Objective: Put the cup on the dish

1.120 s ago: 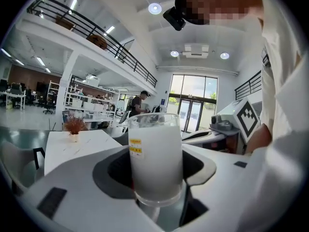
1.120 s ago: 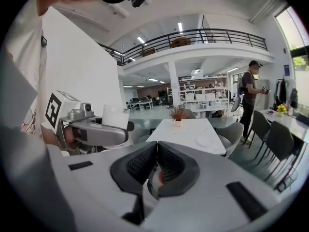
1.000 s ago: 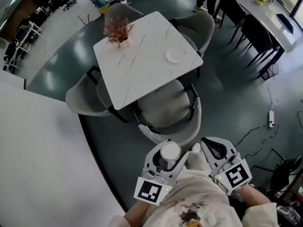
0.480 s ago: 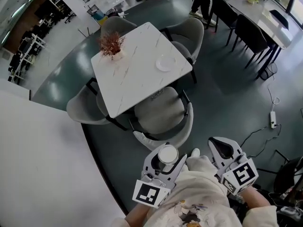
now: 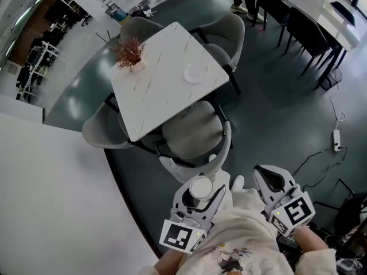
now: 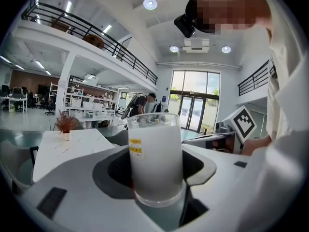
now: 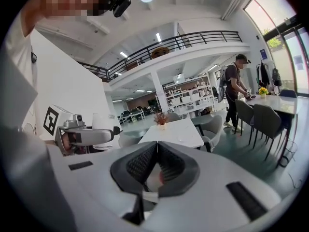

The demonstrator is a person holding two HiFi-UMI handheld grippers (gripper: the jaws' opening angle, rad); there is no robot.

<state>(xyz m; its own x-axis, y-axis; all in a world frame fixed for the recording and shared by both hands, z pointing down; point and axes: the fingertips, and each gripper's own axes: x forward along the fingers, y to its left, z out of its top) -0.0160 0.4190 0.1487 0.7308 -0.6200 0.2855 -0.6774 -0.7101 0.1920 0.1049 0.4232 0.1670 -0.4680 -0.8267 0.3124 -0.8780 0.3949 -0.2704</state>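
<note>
A frosted white cup [image 5: 201, 187] with a small yellow label stands upright between the jaws of my left gripper [image 5: 202, 185], which is shut on it close in front of my body. The left gripper view shows the cup [image 6: 155, 153] filling the gap of the left gripper [image 6: 155, 164]. My right gripper [image 5: 270, 179] hangs beside it with its jaws pressed together and nothing in them; the right gripper [image 7: 156, 149] looks the same in its own view. The white dish [image 5: 195, 72] lies near the right edge of the white marble table [image 5: 157, 90], well ahead of both grippers.
A vase of dried reddish twigs [image 5: 129, 52] stands at the table's far left. Grey armchairs ring the table, the nearest chair [image 5: 192, 136] between me and it. A white wall [image 5: 46, 193] rises at left. A long table with dark chairs [image 5: 304, 16] stands at right.
The table and dish have drifted a little toward the upper left of the head view. Both grippers keep their stance, the cup staying in the left one.
</note>
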